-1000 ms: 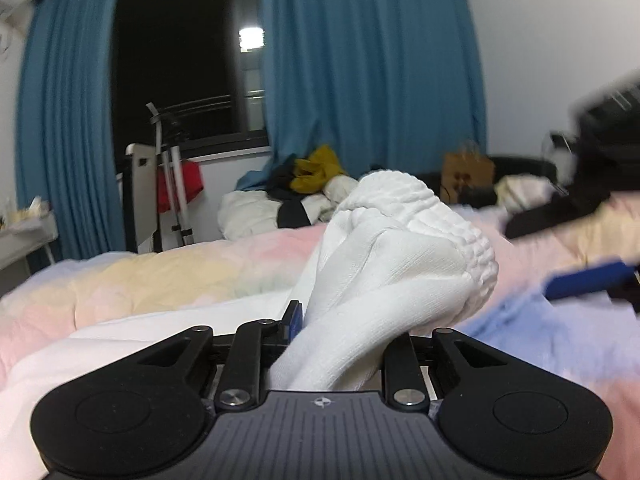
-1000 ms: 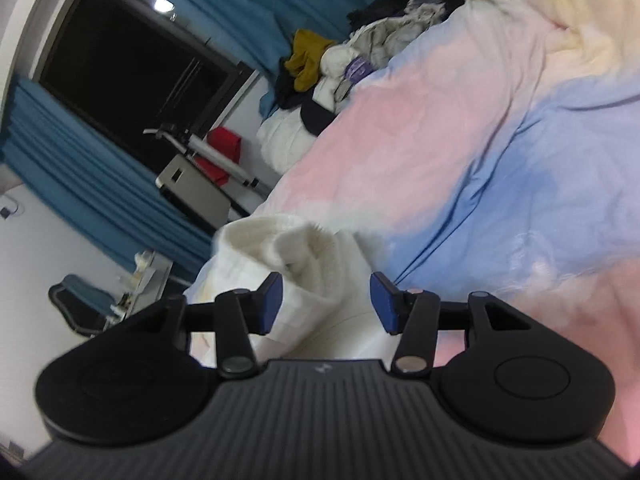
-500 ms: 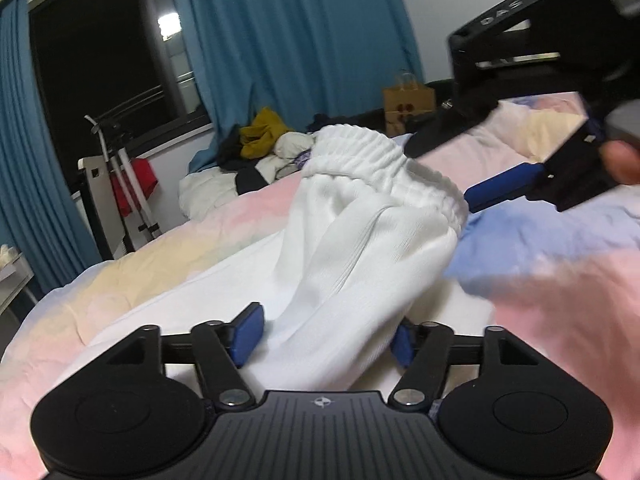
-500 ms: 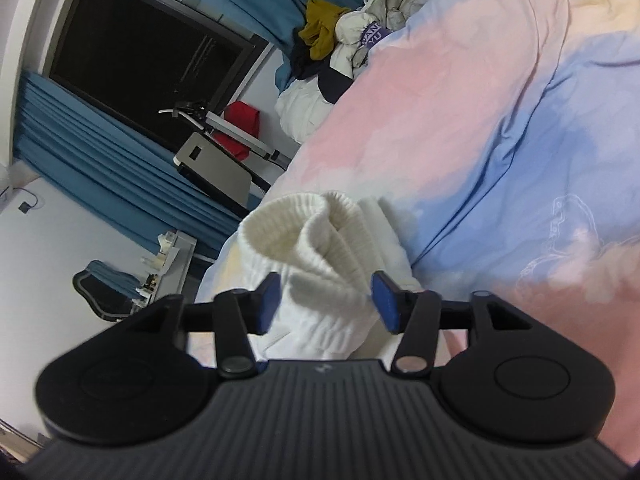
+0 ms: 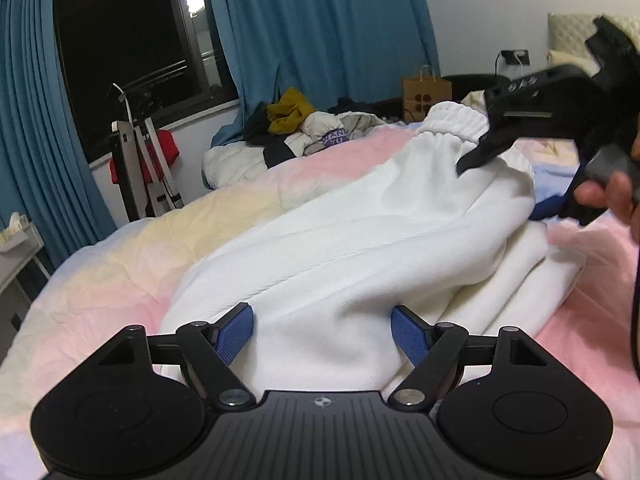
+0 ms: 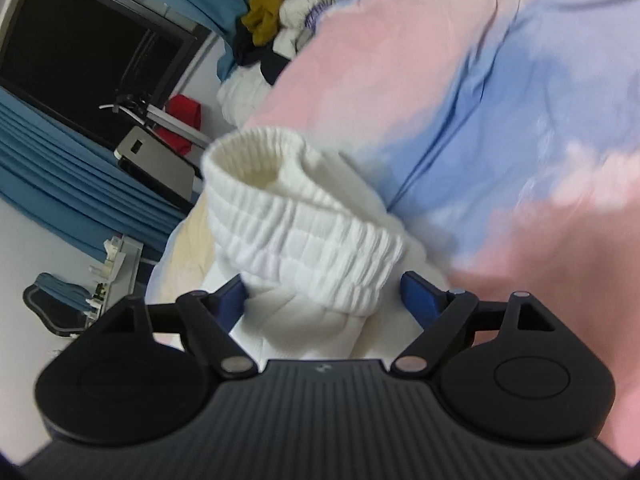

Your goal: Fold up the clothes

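Note:
A white pair of sweatpants [image 5: 360, 240] lies stretched across the pastel bedspread [image 5: 120, 264]. Its ribbed elastic band [image 6: 304, 232] stands bunched up at the far end. My left gripper [image 5: 322, 332] is at the near end. Its jaws are opening, and cloth lies loose between the blue pads [image 5: 236, 334]. My right gripper [image 6: 326, 300] straddles the ribbed band. Its jaws are also opening, and the pads do not press on it. In the left wrist view the right gripper [image 5: 510, 184] shows at the far end, held by a person's hand [image 5: 612, 196].
A heap of mixed clothes [image 5: 304, 132] lies at the bed's far side under blue curtains [image 5: 320, 32]. A paper bag [image 5: 426, 94] stands behind it. A folded metal frame [image 5: 136, 168] and a desk edge [image 5: 16, 248] are to the left.
Both grippers have opened and let go of the white sweatpants. The left one has drawn away along the garment, which now lies longer on the bed. The right one has sunk slightly over the band.

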`<state>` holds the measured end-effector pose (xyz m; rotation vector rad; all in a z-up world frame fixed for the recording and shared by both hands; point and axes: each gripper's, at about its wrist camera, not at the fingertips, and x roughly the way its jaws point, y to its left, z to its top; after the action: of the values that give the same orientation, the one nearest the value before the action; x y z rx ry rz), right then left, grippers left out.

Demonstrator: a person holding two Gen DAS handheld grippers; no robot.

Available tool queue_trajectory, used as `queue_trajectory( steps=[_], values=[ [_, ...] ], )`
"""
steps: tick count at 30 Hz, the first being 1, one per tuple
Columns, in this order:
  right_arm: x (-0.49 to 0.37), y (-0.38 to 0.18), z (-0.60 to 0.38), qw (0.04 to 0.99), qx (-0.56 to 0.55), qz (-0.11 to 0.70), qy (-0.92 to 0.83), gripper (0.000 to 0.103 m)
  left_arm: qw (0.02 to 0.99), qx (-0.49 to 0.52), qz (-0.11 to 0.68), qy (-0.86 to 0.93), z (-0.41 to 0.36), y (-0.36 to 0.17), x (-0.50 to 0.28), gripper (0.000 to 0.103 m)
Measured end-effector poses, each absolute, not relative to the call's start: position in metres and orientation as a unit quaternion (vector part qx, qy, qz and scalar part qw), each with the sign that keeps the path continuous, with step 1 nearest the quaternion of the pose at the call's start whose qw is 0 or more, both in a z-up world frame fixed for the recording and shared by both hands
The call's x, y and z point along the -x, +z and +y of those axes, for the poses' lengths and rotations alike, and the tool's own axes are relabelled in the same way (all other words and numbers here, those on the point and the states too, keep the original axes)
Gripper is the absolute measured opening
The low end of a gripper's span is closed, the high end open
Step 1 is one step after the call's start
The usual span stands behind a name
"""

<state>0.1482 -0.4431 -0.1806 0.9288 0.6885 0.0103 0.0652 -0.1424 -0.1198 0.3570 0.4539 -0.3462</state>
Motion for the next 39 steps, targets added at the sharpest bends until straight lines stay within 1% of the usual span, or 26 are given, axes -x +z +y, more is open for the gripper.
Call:
queue_trajectory(
  steps=[5,7,9,10,11,12,14,17,18,20,25,31,33,35,37,38,39],
  values=[
    [-0.158,-0.177,-0.429,0.86,-0.416,0.294,0.016,0.087,0.948,-0.155,0.223,-0.168,-0.133,-0.117,-0.062,0.078],
    [-0.159,-0.178,-0.428,0.871,-0.411,0.269,0.018,0.083,0.95,-0.142,0.221,-0.169,-0.133,-0.115,-0.06,0.079],
    [-0.158,-0.18,-0.431,0.869,-0.416,0.266,0.004,0.066,0.952,-0.127,0.219,-0.17,-0.134,-0.114,-0.059,0.079],
    [-0.157,-0.181,-0.432,0.869,-0.419,0.265,-0.002,0.061,0.954,-0.118,0.217,-0.172,-0.134,-0.112,-0.062,0.079],
    [-0.157,-0.181,-0.433,0.868,-0.421,0.263,-0.009,0.05,0.955,-0.108,0.215,-0.173,-0.131,-0.11,-0.061,0.079],
    [-0.156,-0.182,-0.435,0.867,-0.424,0.261,-0.014,0.044,0.957,-0.098,0.213,-0.173,-0.129,-0.108,-0.06,0.079],
    [-0.151,-0.176,-0.439,0.868,-0.436,0.239,-0.004,0.041,0.959,-0.077,0.209,-0.175,-0.123,-0.104,-0.059,0.079],
    [-0.145,-0.172,-0.446,0.871,-0.448,0.202,0.004,0.04,0.959,-0.054,0.204,-0.191,-0.115,-0.099,-0.057,0.079],
    [-0.145,-0.174,-0.45,0.87,-0.449,0.203,-0.007,0.04,0.958,-0.048,0.202,-0.196,-0.113,-0.096,-0.055,0.079],
    [-0.143,-0.179,-0.458,0.866,-0.454,0.206,-0.032,0.04,0.958,-0.036,0.198,-0.206,-0.109,-0.092,-0.052,0.079],
    [-0.147,-0.219,-0.477,0.821,-0.502,0.256,-0.088,0.04,0.957,0.001,0.204,-0.209,-0.097,-0.083,-0.05,0.08],
    [-0.141,-0.215,-0.468,0.835,-0.48,0.254,-0.088,0.044,0.953,0.067,0.22,-0.195,-0.062,-0.078,-0.06,0.08],
    [-0.135,-0.212,-0.467,0.833,-0.481,0.259,-0.091,0.051,0.95,0.094,0.232,-0.188,-0.048,-0.079,-0.065,0.08],
    [-0.129,-0.207,-0.466,0.83,-0.478,0.269,-0.096,0.053,0.943,0.122,0.247,-0.184,-0.034,-0.082,-0.07,0.081],
    [-0.122,-0.2,-0.463,0.832,-0.47,0.278,-0.098,0.058,0.936,0.149,0.262,-0.18,-0.019,-0.085,-0.076,0.081],
    [-0.118,-0.197,-0.462,0.835,-0.46,0.284,-0.1,0.065,0.933,0.164,0.267,-0.179,-0.013,-0.087,-0.078,0.081],
    [-0.115,-0.194,-0.462,0.838,-0.452,0.289,-0.101,0.076,0.929,0.178,0.272,-0.179,-0.007,-0.088,-0.08,0.082]
  ],
)
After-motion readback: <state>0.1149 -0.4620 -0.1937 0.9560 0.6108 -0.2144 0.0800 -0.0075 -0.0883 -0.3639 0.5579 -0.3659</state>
